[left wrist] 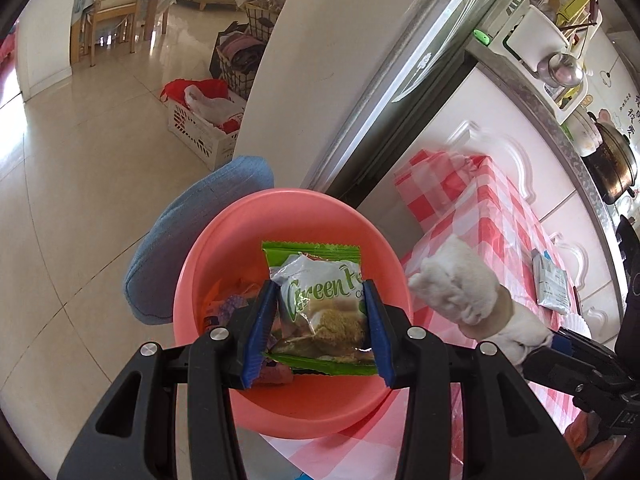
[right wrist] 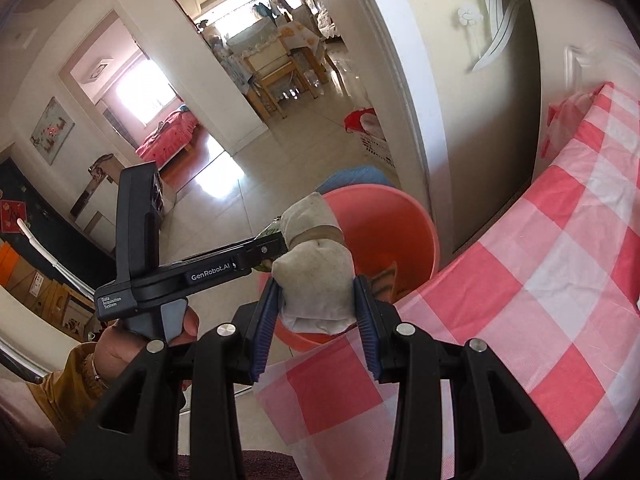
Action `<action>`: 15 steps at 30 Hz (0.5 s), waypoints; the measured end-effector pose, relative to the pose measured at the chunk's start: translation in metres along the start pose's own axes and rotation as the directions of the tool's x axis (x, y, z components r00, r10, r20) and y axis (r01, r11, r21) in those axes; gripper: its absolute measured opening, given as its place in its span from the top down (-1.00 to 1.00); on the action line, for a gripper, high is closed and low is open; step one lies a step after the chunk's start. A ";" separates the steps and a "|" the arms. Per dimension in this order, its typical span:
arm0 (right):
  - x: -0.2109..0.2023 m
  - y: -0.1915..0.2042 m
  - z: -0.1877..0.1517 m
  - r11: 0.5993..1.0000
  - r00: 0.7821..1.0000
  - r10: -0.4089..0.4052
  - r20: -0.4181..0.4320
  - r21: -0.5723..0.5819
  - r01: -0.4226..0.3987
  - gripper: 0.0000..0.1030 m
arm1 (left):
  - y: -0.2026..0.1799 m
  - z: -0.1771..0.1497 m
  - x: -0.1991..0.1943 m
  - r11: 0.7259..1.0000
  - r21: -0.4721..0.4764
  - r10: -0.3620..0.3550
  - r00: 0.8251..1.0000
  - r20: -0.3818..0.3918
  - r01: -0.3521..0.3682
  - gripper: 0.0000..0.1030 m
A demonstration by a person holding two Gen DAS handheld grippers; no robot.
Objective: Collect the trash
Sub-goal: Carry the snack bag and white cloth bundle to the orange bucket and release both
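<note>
Blue fingers [left wrist: 318, 330] pinching green packet [left wrist: 320, 304] — pink basin [left wrist: 208, 264] below, checked tablecloth [left wrist: 492, 216] beside

A red-and-white checked tablecloth [left wrist: 500, 216] covers a table beside a cream wall. On the pale tiled floor [left wrist: 80, 184] sits a white slatted crate [left wrist: 200, 136] holding red fabric. Farther back stand a wooden chair [left wrist: 110, 8] and, through a doorway, a red-covered bed [right wrist: 168, 136].
</note>
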State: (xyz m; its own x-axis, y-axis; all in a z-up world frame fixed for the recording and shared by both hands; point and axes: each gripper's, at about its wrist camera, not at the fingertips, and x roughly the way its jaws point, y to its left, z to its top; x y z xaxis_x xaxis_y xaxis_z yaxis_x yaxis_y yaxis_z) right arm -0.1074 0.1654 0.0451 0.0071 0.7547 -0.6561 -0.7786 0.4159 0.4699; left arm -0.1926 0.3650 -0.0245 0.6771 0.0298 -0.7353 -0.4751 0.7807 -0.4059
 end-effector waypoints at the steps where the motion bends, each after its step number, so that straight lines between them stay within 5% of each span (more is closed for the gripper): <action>1: 0.003 0.000 0.000 1.000 1.000 -0.004 -0.006 -0.003 0.004 0.24 | 0.000 0.000 0.001 1.000 0.000 0.001 1.000 -0.001 -0.001 0.13; 15: 0.026 -0.005 0.001 0.998 0.996 -0.060 -0.063 -0.009 0.060 0.21 | 0.006 -0.012 0.024 1.000 0.007 0.025 0.998 -0.054 -0.024 0.12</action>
State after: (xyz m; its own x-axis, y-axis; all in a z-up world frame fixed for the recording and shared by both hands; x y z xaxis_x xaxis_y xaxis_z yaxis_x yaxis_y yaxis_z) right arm -0.1031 0.1835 0.0263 0.0142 0.6948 -0.7191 -0.7826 0.4554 0.4245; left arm -0.1861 0.3632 -0.0510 0.6339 0.0155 -0.7733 -0.4873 0.7844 -0.3837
